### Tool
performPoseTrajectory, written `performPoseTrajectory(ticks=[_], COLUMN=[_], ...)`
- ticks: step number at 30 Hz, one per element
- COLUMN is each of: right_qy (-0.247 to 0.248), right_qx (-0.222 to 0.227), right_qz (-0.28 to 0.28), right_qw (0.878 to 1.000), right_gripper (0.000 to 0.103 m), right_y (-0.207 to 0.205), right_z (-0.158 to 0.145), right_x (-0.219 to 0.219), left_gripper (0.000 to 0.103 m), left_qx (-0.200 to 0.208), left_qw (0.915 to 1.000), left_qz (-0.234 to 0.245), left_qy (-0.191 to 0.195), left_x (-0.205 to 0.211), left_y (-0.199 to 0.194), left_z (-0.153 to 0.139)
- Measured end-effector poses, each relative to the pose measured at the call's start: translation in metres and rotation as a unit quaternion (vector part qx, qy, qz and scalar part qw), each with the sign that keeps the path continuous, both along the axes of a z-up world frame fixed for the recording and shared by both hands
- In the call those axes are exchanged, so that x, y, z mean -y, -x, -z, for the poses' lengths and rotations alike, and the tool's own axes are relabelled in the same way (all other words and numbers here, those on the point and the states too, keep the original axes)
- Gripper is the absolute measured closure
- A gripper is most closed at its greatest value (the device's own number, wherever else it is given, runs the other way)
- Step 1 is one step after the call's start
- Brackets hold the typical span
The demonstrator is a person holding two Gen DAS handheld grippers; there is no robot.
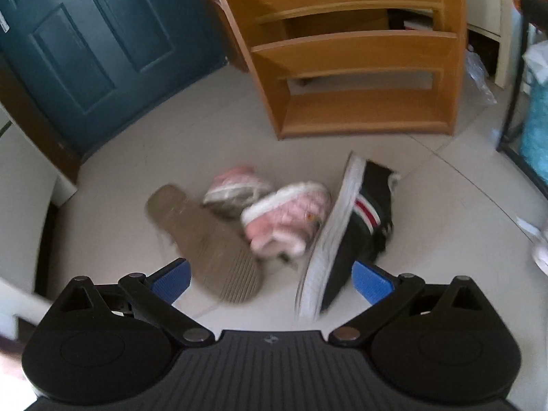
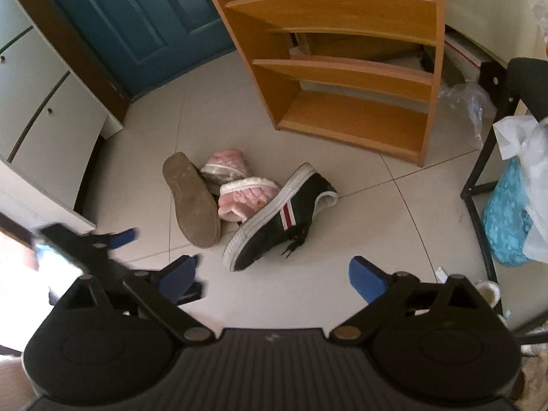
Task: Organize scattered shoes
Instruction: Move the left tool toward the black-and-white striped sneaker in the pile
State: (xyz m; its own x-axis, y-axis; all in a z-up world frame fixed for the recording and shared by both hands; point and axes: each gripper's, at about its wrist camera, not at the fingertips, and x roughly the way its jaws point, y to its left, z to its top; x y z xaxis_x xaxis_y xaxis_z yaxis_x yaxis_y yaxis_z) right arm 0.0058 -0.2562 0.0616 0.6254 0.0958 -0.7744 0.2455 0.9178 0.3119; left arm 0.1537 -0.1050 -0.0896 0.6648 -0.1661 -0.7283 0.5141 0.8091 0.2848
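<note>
Four shoes lie in a heap on the tiled floor. A brown shoe [image 1: 205, 239] [image 2: 191, 198] is sole up. Two pink child's shoes [image 1: 287, 219] [image 2: 246, 198] lie beside it. A black sneaker [image 1: 346, 236] [image 2: 281, 219] with a white sole lies on its side. My left gripper [image 1: 272, 281] hangs open low over the heap; the sneaker's toe shows between its fingers, and the pads do not press on it. One of its blue pads [image 2: 123, 236] shows blurred in the right wrist view. My right gripper [image 2: 274, 279] is open higher up and holds nothing.
A wooden shoe rack [image 1: 356, 58] [image 2: 342, 68] stands behind the heap, its lower shelves bare. A teal door [image 2: 144, 17] and a white cabinet [image 2: 44, 102] are at the left. A black metal frame [image 2: 479, 171] with plastic bags stands at the right.
</note>
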Motion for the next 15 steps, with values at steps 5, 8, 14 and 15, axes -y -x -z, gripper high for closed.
performPoseTrajectory(ticks=[5, 8, 14, 15], right_qy=[0.037, 0.043, 0.072, 0.075], right_qx=[0.005, 0.001, -0.016, -0.016], right_qz=[-0.033, -0.047, -0.062, -0.062], right_qw=[0.999, 0.998, 0.995, 0.995], right_gripper=[0.006, 0.006, 0.006, 0.006], right_y=[-0.020, -0.034, -0.053, -0.053], right_z=[-0.001, 0.004, 0.013, 0.013], right_x=[0.000, -0.003, -0.008, -0.009], left_gripper=[0.006, 0.008, 0.012, 0.012], left_qx=[-0.035, -0.030, -0.015, -0.005], left_qw=[0.9993, 0.9993, 0.9997, 0.9997], left_qz=[0.013, 0.022, 0.018, 0.022], left_qy=[-0.002, 0.006, 0.008, 0.003], left_x=[0.028, 0.035, 0.055, 0.060], left_y=[-0.035, -0.038, -0.059, -0.061], left_z=[0.059, 0.072, 0.091, 0.093])
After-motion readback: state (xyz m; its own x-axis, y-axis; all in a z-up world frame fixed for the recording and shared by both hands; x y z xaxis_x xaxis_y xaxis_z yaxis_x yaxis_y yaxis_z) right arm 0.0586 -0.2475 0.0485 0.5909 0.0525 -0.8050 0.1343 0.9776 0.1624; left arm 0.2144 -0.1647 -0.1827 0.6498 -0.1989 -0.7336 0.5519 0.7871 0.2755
